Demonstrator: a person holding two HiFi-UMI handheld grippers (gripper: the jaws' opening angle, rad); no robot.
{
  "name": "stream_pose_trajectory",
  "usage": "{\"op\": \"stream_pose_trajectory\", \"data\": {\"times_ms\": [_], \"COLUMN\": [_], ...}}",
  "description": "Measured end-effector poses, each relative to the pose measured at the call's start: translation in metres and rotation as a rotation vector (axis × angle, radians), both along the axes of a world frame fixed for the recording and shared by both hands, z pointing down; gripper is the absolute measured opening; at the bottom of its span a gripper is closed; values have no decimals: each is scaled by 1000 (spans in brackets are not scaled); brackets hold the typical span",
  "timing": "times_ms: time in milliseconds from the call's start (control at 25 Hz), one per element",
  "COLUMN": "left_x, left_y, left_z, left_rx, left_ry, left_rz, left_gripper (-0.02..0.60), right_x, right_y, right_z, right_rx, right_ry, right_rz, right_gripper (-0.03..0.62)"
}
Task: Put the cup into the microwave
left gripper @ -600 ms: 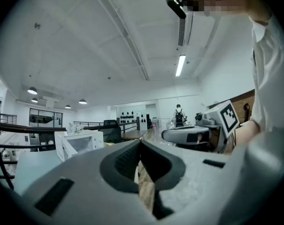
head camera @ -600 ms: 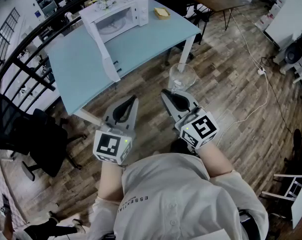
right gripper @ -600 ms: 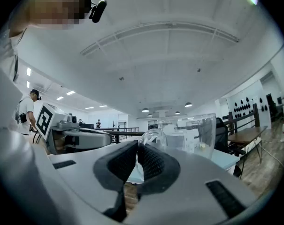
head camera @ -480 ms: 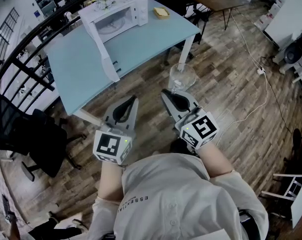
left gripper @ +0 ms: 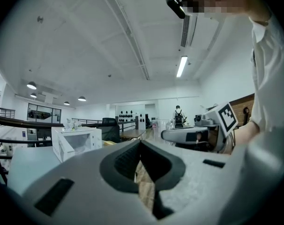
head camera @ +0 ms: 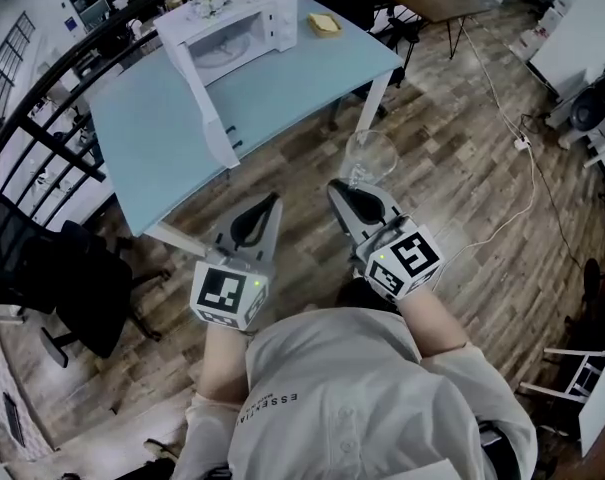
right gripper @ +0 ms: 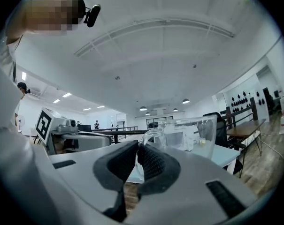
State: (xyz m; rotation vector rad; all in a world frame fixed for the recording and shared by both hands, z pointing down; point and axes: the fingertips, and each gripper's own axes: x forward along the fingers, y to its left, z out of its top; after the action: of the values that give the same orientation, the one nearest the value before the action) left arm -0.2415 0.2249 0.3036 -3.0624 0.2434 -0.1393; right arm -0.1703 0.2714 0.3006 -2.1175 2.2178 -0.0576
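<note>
A clear glass cup (head camera: 370, 156) hangs in the air over the wooden floor, short of the table's near edge. My right gripper (head camera: 351, 184) is shut on its handle; in the right gripper view the cup (right gripper: 191, 135) stands upright just past the pads (right gripper: 151, 161). My left gripper (head camera: 273, 200) is level beside it, shut, with nothing between its jaws. The white microwave (head camera: 232, 30) stands at the far side of the light blue table (head camera: 292, 83), its door (head camera: 207, 103) swung wide open toward me. It also shows in the left gripper view as the microwave (left gripper: 76, 142).
A yellow pad (head camera: 324, 25) lies on the table right of the microwave. A black office chair (head camera: 52, 268) stands at the left, a railing (head camera: 42, 98) curves behind the table, and a white cable (head camera: 527, 183) runs over the floor at the right.
Both grippers and the cup stay almost where they were; only the view has shifted slightly.
</note>
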Motion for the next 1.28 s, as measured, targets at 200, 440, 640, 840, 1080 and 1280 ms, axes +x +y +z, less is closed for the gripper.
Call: {"op": "stream_pose_trajectory", "data": {"times_ms": [200,440,640,840,1080,1280], "left_x": [14,50,96,151,229,274], "left_y": [-22,-50,-85,-121,-160,-188], "left_z": [7,19,26,29,26,26], "left_rx": [-14,-16,-23,-56,-74,-78], "left_ry": [-3,-18,-24,-45,-54,-47], "left_rz": [-18,-63,-147,-260,-373,-464], "left_gripper": [2,2,2,2,2,2], "right_x": [18,59,109,166,242,291], "right_y": [-19,-54,-94,-139,-183,-216], "right_z": [9,17,23,22,19,22], "right_rx": [-19,-23,-28,-34,-55,-68], "right_ry": [-3,0,11,6,28,29], "right_rz": [-11,-70,-151,-279,-399,-483], "right_gripper": [23,23,23,23,23,23]}}
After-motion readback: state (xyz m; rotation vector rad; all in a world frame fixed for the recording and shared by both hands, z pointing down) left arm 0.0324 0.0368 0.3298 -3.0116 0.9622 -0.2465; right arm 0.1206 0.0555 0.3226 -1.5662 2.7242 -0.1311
